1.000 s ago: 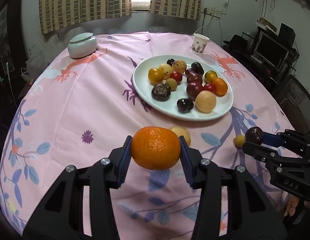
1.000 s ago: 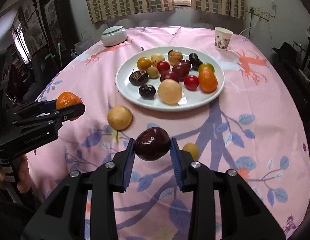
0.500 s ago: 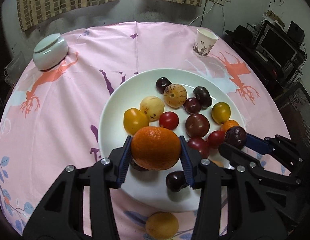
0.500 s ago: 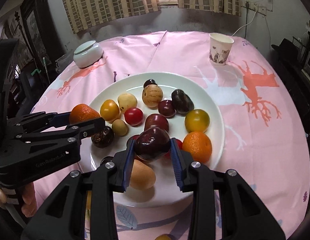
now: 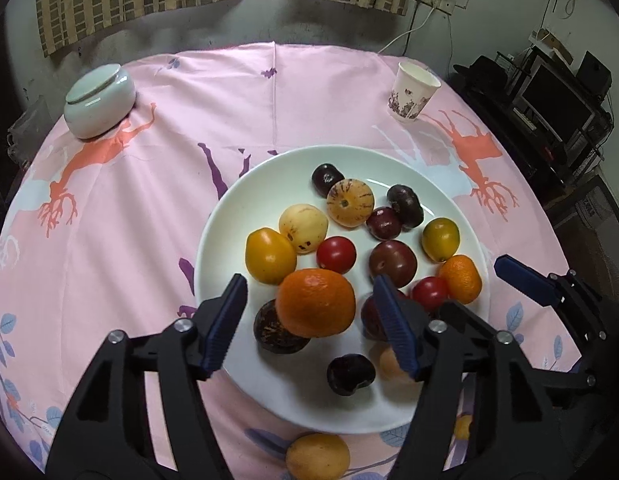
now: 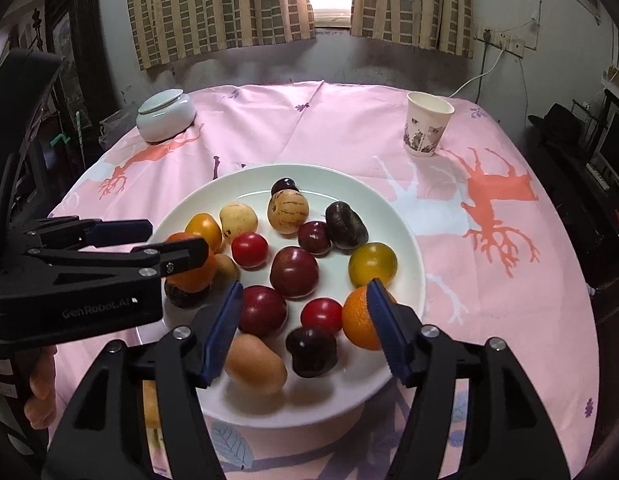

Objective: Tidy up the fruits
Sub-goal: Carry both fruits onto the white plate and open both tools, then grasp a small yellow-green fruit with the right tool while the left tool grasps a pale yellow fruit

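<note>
Both grippers hang over the white plate (image 5: 229, 216) on the pink-clothed worktop (image 5: 169, 100). The left gripper (image 5: 309, 304) has its fingers spread wide, and the orange (image 5: 315, 303) sits loose between them at the plate's 7 o'clock, on a dark wrinkled fruit (image 5: 269, 330). The right gripper (image 6: 305, 330) is spread too, nothing pinched; the dark plum (image 6: 311, 351) lies between its fingers near the plate's 6 o'clock, just beside a red tomato (image 6: 320, 314)

Paper cup (image 5: 413, 92), lidded ceramic jar (image 5: 99, 100) — pink tablecloth (image 5: 169, 184)
</note>
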The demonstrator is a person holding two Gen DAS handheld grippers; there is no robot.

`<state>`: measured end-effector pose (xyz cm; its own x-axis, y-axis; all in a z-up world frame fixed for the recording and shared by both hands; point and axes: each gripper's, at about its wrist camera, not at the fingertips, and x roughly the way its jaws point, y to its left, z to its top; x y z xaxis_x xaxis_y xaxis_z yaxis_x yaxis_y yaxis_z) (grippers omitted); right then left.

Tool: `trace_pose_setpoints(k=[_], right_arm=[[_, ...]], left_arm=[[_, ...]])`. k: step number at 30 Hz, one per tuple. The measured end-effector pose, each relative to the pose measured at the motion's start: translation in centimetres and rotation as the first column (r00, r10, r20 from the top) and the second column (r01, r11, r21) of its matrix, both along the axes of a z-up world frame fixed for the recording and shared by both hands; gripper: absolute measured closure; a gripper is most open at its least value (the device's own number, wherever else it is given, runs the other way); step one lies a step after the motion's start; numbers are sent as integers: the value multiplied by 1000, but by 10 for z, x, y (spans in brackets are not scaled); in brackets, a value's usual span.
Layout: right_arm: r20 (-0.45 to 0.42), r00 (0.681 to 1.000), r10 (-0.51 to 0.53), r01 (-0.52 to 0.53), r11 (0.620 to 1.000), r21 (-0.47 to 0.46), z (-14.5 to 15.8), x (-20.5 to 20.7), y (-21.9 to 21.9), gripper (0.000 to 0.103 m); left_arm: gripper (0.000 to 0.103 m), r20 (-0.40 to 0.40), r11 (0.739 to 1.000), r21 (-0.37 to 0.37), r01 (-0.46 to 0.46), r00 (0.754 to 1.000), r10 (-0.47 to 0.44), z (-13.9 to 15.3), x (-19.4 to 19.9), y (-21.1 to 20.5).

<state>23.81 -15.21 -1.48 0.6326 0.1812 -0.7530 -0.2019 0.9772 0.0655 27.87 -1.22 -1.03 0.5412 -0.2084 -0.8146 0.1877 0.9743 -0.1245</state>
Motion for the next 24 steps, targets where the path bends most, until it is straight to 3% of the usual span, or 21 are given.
trace_pose_setpoints(k=[2, 5, 10, 14, 20, 24], right_arm=[[-1, 1000, -5, 5, 1000, -14, 9, -17, -6, 39], [-29, 1000, -2, 2, 1000, -3, 13, -49, -22, 38], [-33, 999, -36, 38, 998, 55, 6, -116, -53, 37], [-16, 995, -101, 102, 994, 48, -11, -157, -67, 29], [-35, 998, -59, 60, 998, 35, -26, -173, -45, 29], [-31, 1000, 0, 0, 1000, -13, -35, -163, -21, 29]], left_arm=[[32, 37, 1000, 19, 13, 999, -14, 12, -13, 0], [14, 103, 1000, 5, 8, 995, -9, 27, -44, 8], [12, 143, 1000, -28, 3, 990, 1, 24, -113, 26], [12, 140, 998, -58, -11, 990, 19, 5, -160, 38], [12, 148, 998, 26, -62, 987, 58, -18, -200, 39], [12, 135, 998, 21, -61, 989, 58, -22, -207, 45]])
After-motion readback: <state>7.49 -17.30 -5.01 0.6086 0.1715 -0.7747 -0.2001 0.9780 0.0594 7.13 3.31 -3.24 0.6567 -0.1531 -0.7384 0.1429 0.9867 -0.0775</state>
